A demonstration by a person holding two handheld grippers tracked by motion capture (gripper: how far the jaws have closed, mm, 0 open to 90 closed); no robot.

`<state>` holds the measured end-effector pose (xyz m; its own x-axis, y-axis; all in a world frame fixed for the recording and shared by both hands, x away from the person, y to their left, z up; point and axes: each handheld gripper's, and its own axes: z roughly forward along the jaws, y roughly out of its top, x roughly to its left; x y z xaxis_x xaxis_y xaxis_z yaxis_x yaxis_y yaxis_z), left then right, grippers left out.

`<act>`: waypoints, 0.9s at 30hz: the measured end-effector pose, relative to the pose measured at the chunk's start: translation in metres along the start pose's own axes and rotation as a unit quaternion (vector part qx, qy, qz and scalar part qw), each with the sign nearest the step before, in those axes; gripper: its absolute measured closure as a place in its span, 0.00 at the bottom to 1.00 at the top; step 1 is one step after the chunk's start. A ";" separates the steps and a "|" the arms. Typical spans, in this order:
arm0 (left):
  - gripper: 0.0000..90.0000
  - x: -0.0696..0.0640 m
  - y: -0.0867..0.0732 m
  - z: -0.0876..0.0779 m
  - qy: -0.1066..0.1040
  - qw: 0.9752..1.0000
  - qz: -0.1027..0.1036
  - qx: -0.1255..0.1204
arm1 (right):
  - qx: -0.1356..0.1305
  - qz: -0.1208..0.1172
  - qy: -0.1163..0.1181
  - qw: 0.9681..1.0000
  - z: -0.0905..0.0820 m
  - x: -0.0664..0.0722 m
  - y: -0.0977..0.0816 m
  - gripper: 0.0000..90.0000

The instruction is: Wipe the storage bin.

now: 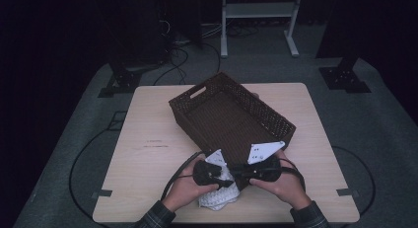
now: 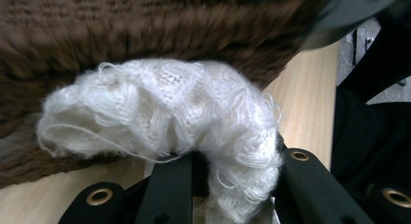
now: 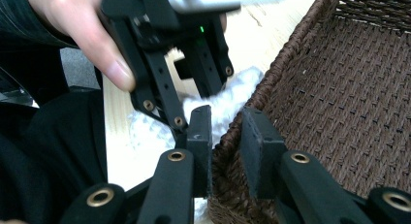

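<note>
Left gripper (image 1: 223,177) fingers clamped on white knitted cloth (image 2: 194,112) just beside wicker basket (image 1: 197,97); right gripper (image 3: 227,151) fingers pinching the basket's near wall.

Light wood table (image 1: 148,139) on grey floor. On it: brown wicker basket (image 1: 231,114), white knit cloth (image 1: 217,198) at near edge, touching basket.
</note>
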<state>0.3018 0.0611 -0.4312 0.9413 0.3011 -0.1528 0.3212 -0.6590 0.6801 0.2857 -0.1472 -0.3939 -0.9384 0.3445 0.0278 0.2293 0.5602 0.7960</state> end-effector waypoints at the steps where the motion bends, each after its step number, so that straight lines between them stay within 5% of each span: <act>1: 0.82 -0.001 0.001 -0.003 -0.002 1.000 0.002 -0.005 | 0.000 0.001 0.000 1.000 0.000 0.000 0.000 0.82; 8: 0.82 -0.006 0.006 -0.017 -0.004 0.999 0.007 -0.031 | 0.000 0.000 0.001 1.000 0.000 0.000 0.000 0.82; 15: 0.82 0.002 -0.003 -0.020 0.009 1.000 -0.006 -0.020 | -0.014 0.004 -0.005 1.000 -0.010 -0.001 -0.002 0.77; 27: 0.82 0.026 -0.032 -0.051 0.050 0.997 -0.053 -0.034 | -0.006 0.025 -0.044 0.999 -0.043 -0.009 -0.025 0.97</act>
<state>0.3102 0.1255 -0.4201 0.8865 0.4356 -0.1562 0.4069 -0.5729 0.7115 0.2775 -0.1969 -0.3879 -0.8996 0.4364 0.0142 0.2709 0.5324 0.8019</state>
